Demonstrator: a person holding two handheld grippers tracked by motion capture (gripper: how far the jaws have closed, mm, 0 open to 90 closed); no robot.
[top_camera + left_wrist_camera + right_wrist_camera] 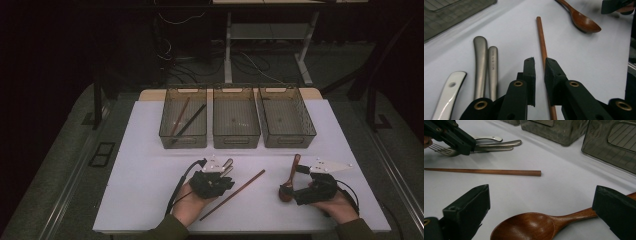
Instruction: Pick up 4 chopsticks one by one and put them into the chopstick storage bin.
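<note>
- High view: white tabletop (150, 150) carrying three bins in a row along its far edge.
- High view: left bin (183, 120) holds two sticks leaning aslant; middle bin (236, 120) and right bin (286, 120) stand just beside it.
- High view: left gripper (220, 181) near the front edge, left of centre, held in a hand (187, 207); cutlery handles (227, 165) show just beyond it.
- High view: chopstick (233, 194) lies aslant at mid-front, running from the front edge up toward the right, passing just beside the left gripper.
- High view: right gripper (295, 192) toward the front right corner, with the spoon (290, 180) at its tip, bowl nearest the front edge, handle pointing to the bins.
- Left gripper view: jaws a narrow gap apart, clamping nothing; the chopstick (543, 50) runs on the tabletop under the right jaw and away ahead.
- Left gripper view: two metal handles (485, 67) and a white handle (447, 95) lie to the left; the spoon (581, 21) lies farther off.
- Right gripper view: jaws wide apart, straddling the spoon (536, 226) without touching it, so far as shows; its bowl lies between them, its handle passes by the right jaw.
- Right gripper view: the chopstick (484, 171) lies crosswise beyond; the left gripper (454, 136) sits over a fork (441, 150) beside the metal handles.
</note>
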